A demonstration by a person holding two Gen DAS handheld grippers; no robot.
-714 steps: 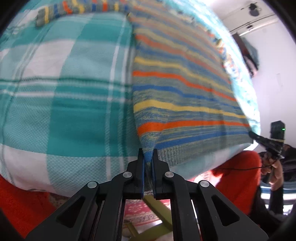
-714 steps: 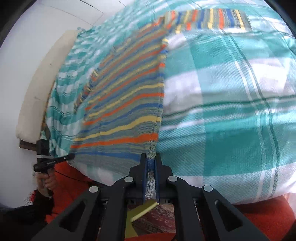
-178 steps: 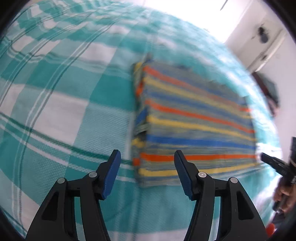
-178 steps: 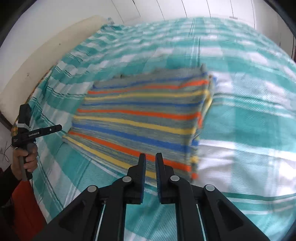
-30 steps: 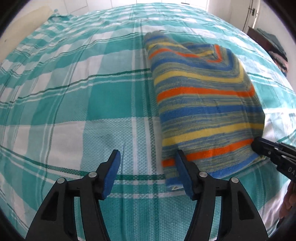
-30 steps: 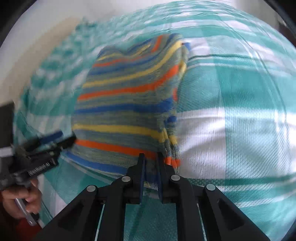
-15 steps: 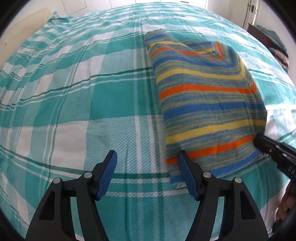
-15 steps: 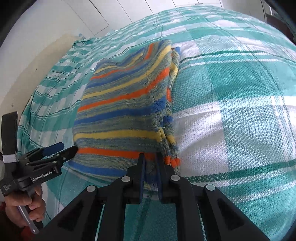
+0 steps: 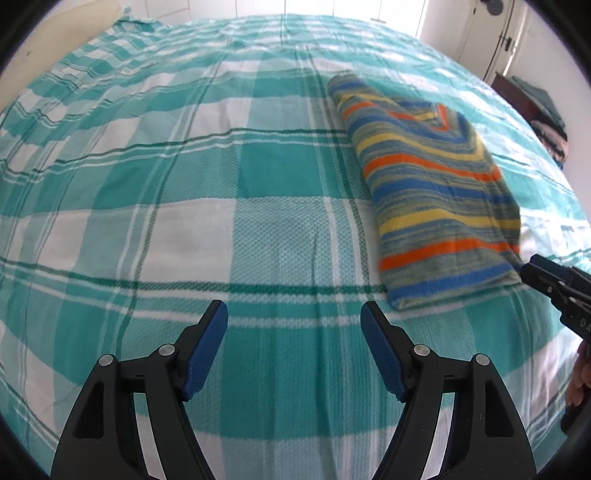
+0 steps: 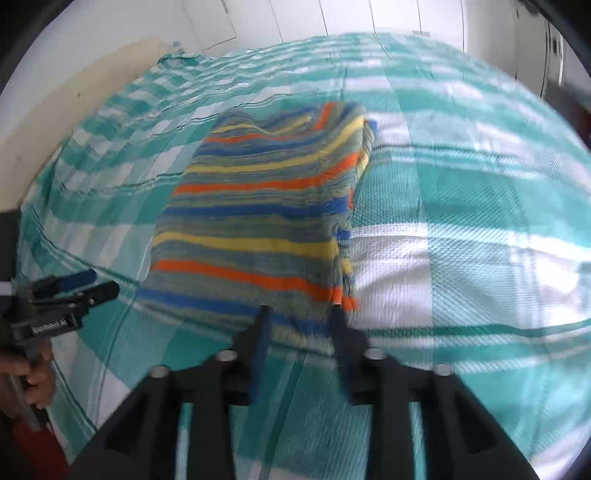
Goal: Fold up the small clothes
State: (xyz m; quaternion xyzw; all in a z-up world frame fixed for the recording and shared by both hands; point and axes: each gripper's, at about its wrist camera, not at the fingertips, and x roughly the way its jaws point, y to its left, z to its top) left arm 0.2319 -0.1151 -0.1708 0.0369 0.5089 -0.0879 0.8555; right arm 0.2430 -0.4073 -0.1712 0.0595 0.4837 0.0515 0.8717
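One striped knit garment, folded into a compact block with orange, yellow and blue bands, lies flat on the bed toward the right of the left wrist view; in the right wrist view we find it at the centre, its near edge just past the fingertips. Two grippers we count. Our left gripper stands spread wide over bare cover, its jaws having just been opening with nothing between them, to the near left of the garment and apart from it. Our right gripper is parted too, its jaws having just been opening; the garment's near hem shows in the gap, and we see no pad pressing on it, though blur softens that frame. One bed cover, teal and white plaid, spans the whole surface. White panelled walls close the far side, with one pale headboard at the far left. One dark stack of clothes sits at the far right, cut by the lens edge and hard to make out. One hand, partly cropped, grips the left tool's handle.
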